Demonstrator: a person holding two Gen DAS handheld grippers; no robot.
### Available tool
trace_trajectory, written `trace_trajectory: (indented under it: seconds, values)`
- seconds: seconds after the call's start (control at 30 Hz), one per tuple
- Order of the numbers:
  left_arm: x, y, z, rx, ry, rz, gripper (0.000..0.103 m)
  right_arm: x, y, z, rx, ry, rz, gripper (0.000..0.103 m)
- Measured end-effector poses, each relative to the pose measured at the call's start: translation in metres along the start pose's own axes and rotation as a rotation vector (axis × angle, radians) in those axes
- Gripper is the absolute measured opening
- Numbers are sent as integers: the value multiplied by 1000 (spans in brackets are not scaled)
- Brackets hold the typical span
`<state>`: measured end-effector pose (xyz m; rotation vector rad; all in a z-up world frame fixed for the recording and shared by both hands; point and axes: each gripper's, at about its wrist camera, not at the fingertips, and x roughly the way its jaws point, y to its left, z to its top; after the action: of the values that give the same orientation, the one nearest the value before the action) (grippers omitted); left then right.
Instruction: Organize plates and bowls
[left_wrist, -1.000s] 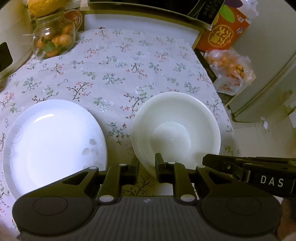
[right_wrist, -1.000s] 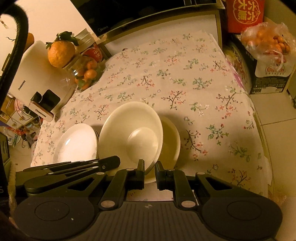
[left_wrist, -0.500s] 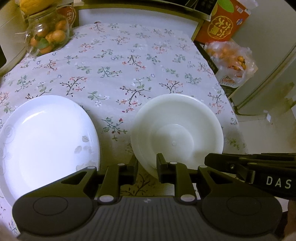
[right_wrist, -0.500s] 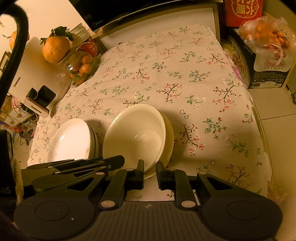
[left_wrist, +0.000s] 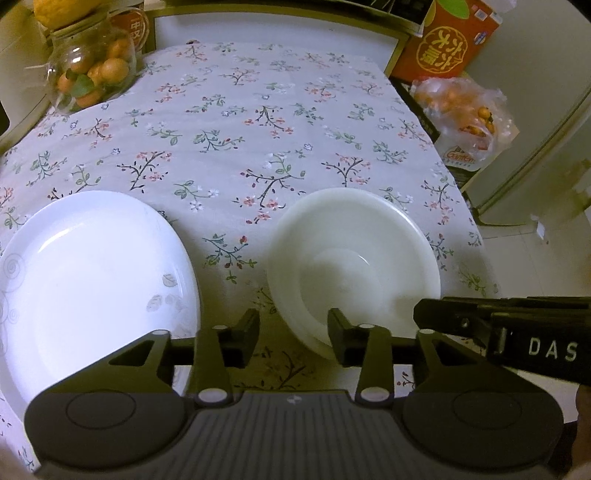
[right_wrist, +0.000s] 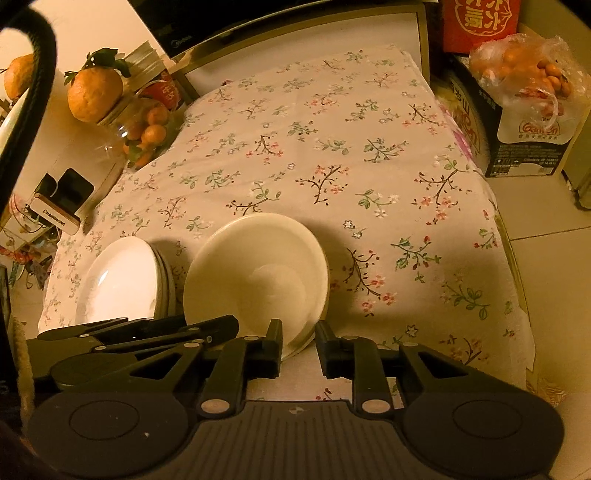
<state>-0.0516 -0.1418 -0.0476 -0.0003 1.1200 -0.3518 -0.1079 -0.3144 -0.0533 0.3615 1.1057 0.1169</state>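
Left wrist view, going left to right: we see the white plate stack (left_wrist: 92, 273) at the desk's (left_wrist: 258, 110) near-left edge, on the floral tablecloth (left_wrist: 236, 155). From the right wrist view its edge shows more than one plate.

Just right of it, apart from it, the white bowls (left_wrist: 354, 262) sit nested, upright, near the front edge. We count at least two rims from the right wrist view (right_wrist: 258, 277).

Left hand-held gripper (left_wrist: 293, 332): jaws opening, moderately apart. The bowl's near-left rim sits between them; its right finger (left_wrist: 341, 341) overlaps the rim from inside, its left finger is clear of it over the cloth. We see no pad pressing, so nothing is held.

Right hand-held gripper (right_wrist: 299, 345): jaws opening, gap narrow. The bowl stack's near rim lies in the gap; the pads look just off it, no grip we can confirm. In the left wrist view its black fingers reach in from the right edge at the bowl's near-right rim.

Background: glass jar of small oranges (left_wrist: 92, 70) at far left, bag of oranges (left_wrist: 465, 114) on a box off the desk's right side.
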Motion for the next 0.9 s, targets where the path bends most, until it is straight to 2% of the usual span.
trace_trajectory:
  seconds: [0.13, 0.23, 0.37, 0.57, 0.63, 0.7, 0.9]
  values:
    - [-1, 0, 0, 7, -9, 7, 47, -3, -2, 2, 0, -18, -3, 27]
    - [-3, 2, 2, 4, -15, 7, 49, -4, -2, 3, -7, -30, -11, 27]
    - [-6, 3, 3, 6, -32, 10, 57, -4, -2, 4, -2, -31, -7, 29]
    - [-10, 6, 7, 7, -53, 10, 67, -7, -6, 8, 8, -48, -10, 46]
    - [-12, 7, 10, 6, -56, -5, 71, -8, -8, 10, 20, -56, -10, 60]
    - [-13, 8, 11, 6, -58, -19, 73, -9, -12, 11, 35, -63, -12, 66]
    - [-8, 7, 13, 13, -64, -25, 73, -4, -18, 15, 70, -61, -16, 69]
